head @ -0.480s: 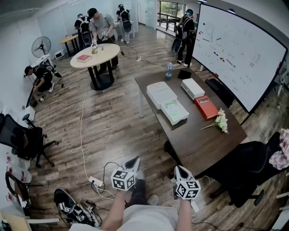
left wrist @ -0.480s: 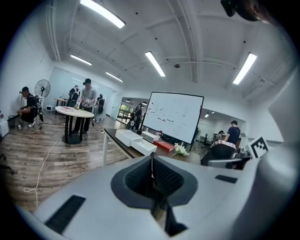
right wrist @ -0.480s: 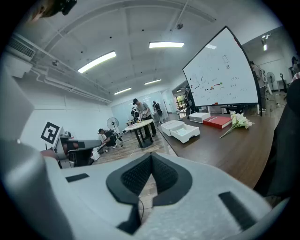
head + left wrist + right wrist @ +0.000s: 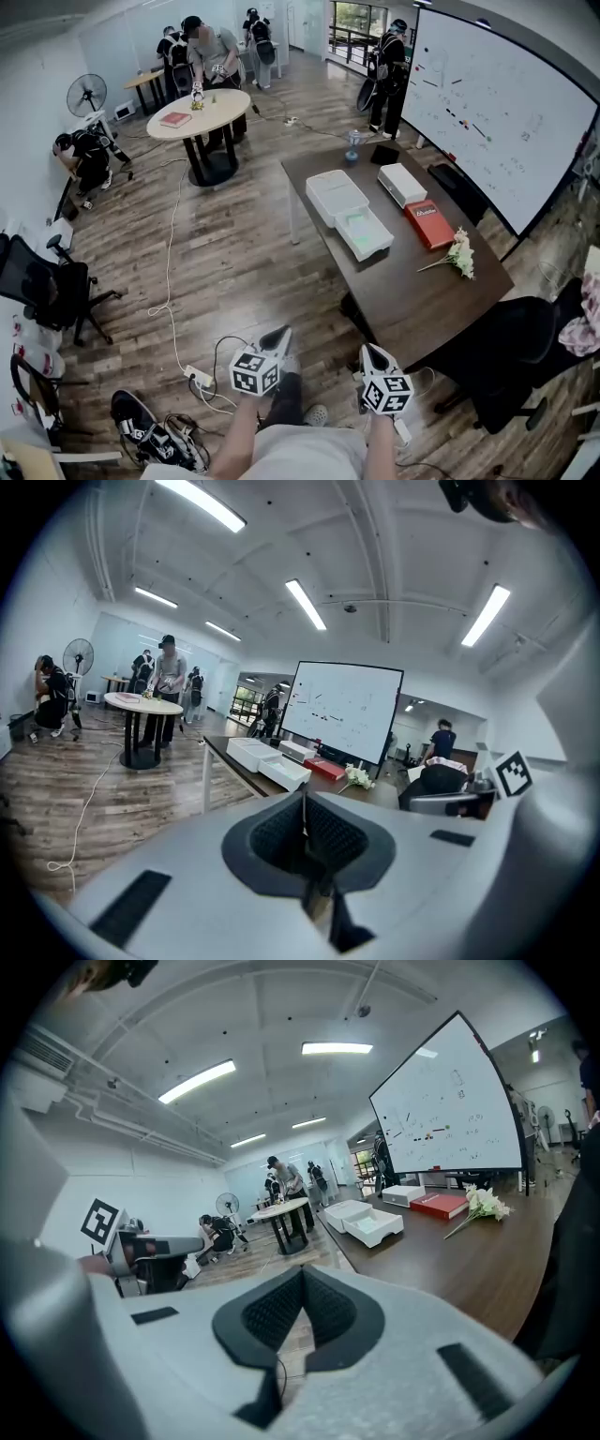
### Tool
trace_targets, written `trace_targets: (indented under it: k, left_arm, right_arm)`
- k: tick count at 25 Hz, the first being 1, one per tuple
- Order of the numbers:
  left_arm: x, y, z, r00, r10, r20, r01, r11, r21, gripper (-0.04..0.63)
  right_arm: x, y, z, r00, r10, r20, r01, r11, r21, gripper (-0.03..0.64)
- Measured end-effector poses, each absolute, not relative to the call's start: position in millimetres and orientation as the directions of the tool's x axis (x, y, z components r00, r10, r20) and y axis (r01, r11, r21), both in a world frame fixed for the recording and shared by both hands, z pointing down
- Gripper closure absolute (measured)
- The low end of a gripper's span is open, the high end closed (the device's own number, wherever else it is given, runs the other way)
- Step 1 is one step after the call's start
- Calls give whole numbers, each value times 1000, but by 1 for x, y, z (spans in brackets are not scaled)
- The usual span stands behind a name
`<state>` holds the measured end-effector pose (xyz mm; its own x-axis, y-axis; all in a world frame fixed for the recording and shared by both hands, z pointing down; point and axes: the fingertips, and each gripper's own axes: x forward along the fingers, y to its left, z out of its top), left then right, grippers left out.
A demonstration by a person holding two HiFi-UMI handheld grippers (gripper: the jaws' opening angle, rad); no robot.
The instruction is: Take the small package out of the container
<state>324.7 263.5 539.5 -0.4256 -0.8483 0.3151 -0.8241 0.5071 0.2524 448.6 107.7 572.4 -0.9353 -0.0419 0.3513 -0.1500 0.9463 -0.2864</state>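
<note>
The open white container (image 4: 366,235) sits on the dark table (image 4: 412,300), and a pale green small package (image 4: 355,223) lies inside it. Its white lid (image 4: 335,195) rests just behind it. Both grippers hover low in the head view, well short of the table and over the wooden floor. My left gripper (image 4: 279,335) is shut with nothing in it; its pads meet in the left gripper view (image 4: 303,817). My right gripper (image 4: 367,351) is also shut and empty (image 4: 302,1283). The container shows far off in both gripper views (image 4: 285,772) (image 4: 377,1227).
A white box (image 4: 400,184), a red book (image 4: 427,223) and a bunch of flowers (image 4: 458,253) share the table. A black chair (image 4: 511,352) stands at its near right. Cables and a power strip (image 4: 199,379) lie on the floor. Several people stand around a round table (image 4: 199,114) at the back.
</note>
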Motion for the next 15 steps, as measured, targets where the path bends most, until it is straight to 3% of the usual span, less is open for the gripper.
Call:
trace_targets:
  k: [8,15]
  left_arm:
    - [306,256,538,-395,-862,317,-839,479,258,584]
    - [276,230,535,-371,-870,325,-855,457,247,529]
  right_arm:
    - [415,130,566,-936,111,335,15,961,-276,610]
    - [380,125,576,-907,171,386,60,957,-282,515]
